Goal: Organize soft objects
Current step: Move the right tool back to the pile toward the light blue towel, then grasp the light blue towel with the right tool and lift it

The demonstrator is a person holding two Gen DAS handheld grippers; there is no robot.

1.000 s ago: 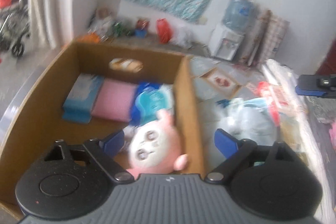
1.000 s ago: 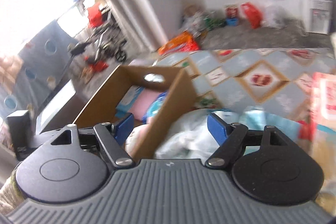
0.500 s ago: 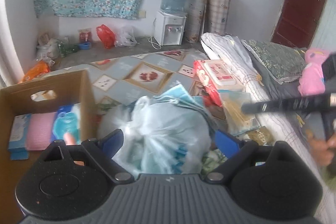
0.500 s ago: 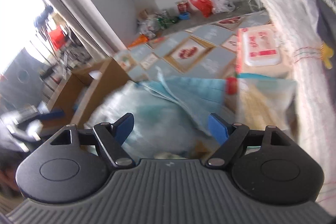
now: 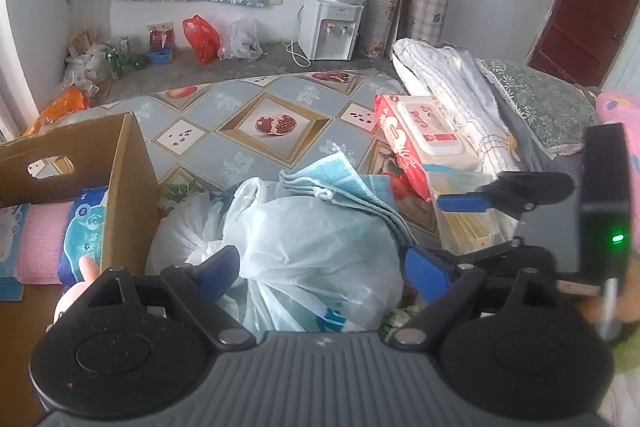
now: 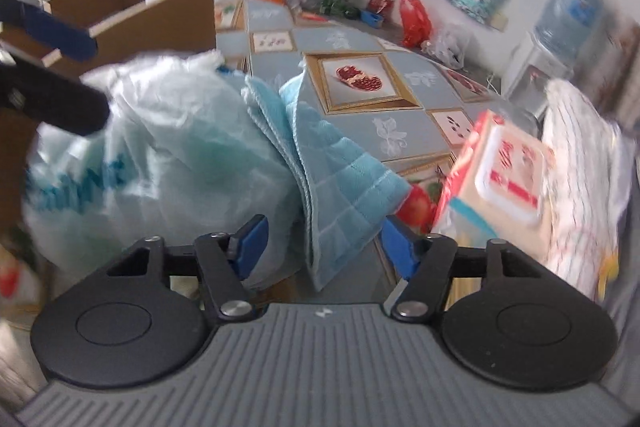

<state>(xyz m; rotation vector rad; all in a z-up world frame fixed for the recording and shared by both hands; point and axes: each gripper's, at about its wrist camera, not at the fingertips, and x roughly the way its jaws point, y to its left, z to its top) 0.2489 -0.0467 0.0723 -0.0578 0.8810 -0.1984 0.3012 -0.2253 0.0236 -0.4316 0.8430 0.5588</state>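
The blue towel (image 6: pixel 332 155) drapes off the white plastic bag (image 6: pixel 160 147) on the floor mat (image 5: pixel 240 107), beside the cardboard box (image 5: pixel 124 187). Its folded length slopes down toward the right gripper (image 6: pixel 320 247), whose jaws have just been closing around the hanging corner without yet pinching it. It looks light, limp and easy to pinch there. The left gripper (image 5: pixel 320 267) hovers wide open over the bag, holding nothing.

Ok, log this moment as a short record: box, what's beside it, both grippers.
box: cardboard box, open top, holding a pink pad and blue packs
beside box: white plastic bag with a blue towel lying against it
left gripper: open, bag between the jaws, pads not pressing
right gripper: jaws just been closing, towel corner between them, not yet clamped
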